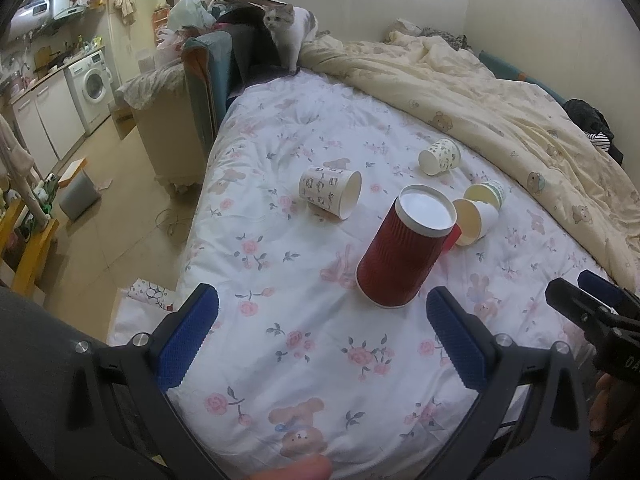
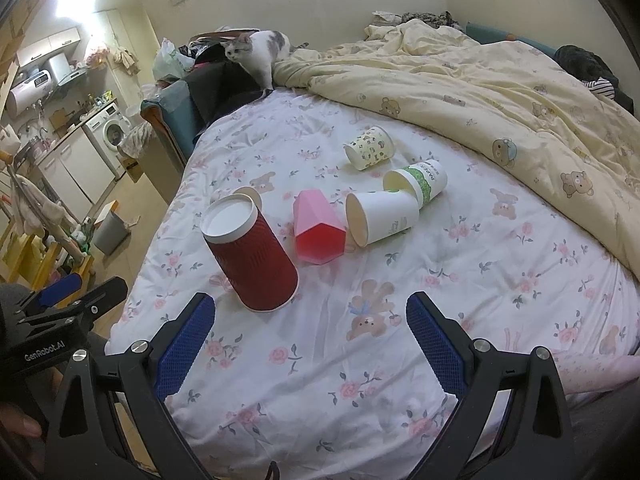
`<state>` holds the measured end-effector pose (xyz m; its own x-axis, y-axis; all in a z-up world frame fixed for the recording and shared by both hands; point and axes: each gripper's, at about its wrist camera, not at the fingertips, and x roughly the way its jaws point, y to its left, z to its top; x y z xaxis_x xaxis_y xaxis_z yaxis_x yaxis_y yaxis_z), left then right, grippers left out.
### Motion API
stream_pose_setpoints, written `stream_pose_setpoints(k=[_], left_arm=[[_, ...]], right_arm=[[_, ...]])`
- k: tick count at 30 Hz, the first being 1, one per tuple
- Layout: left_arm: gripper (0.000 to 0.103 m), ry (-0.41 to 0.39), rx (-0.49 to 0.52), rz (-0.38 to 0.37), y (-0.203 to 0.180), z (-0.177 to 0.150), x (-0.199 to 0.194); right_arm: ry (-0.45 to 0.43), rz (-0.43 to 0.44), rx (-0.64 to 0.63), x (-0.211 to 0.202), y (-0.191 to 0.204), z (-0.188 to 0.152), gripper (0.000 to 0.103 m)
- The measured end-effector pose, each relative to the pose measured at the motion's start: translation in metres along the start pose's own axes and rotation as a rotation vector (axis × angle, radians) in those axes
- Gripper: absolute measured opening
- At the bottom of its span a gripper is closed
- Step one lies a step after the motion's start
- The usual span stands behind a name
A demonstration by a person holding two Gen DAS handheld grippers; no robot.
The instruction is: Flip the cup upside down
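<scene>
While the red cup (image 2: 251, 254) is standing inverted at frame centre, bare bed (image 2: 320, 360) is lying below it. Left tool (image 1: 322, 334) and right tool (image 2: 310, 340) are gaping, released.

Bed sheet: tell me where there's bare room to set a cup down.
Free: the sheet between both open claws and the red cup, and right of the pink cup toward the blanket. Crowded: the middle, around the white cup.

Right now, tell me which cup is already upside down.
The red ribbed cup, standing mouth-down with its white base up. The other cups all lie on their sides.
</scene>
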<state>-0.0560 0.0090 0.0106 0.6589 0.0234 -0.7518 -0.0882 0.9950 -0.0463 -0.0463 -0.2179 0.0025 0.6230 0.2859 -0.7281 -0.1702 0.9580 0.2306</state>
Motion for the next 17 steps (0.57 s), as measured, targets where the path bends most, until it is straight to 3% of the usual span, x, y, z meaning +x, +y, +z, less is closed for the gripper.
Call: stream_pose_setpoints(k=[17], left_arm=[[0.103,-0.013,-0.007,-0.017,-0.0003,-0.0011,-0.0019]], right_arm=[[0.010,0.004,-0.006,0.0014,0.0011,-0.0014,0.099]])
